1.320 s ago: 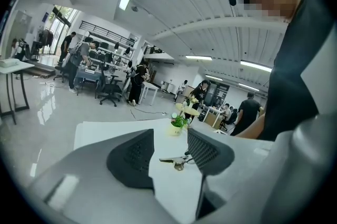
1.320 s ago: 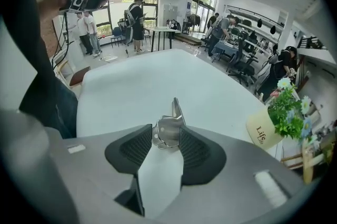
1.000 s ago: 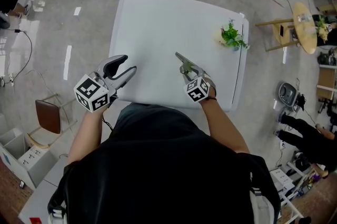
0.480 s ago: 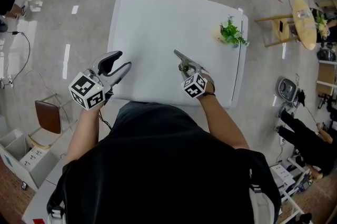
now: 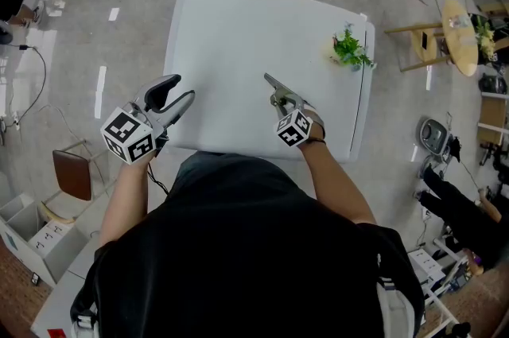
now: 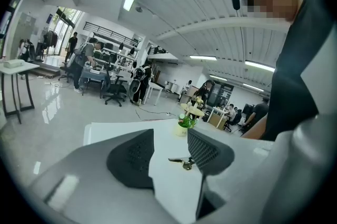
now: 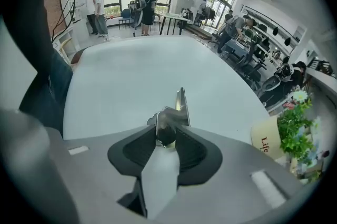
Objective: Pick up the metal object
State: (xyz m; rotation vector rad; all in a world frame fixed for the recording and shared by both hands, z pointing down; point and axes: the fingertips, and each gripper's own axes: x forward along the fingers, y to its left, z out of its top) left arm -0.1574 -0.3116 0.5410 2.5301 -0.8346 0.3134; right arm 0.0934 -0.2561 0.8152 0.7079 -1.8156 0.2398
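white table fills the space in front of you, bare except for a small potted plant near its far right corner.

your right gripper points steeply down over the near right part of the table. its jaws have just been closing. in the right gripper view the dark pads sit on either side of the rounded near end of the metal object and appear to pinch it. from that grip the object's long axis runs straight out ahead of the jaws. in the head view that is away from you and a little to the left, toward the middle of the table. the rest of its length seems to lie on the surface.

so the piece is not off to one side of this gripper. it is already between the pads, with nearly all of it ahead of the grip. i'd expect the far tip to sag or swing on a lift, so raise it straight up and keep the wrist steady.

your left gripper hangs at the table's near left edge, well apart from the object. its jaws are spread with nothing between them. from there the object shows only as a small shape far across the white surface. the right hand is plainly the nearer one.
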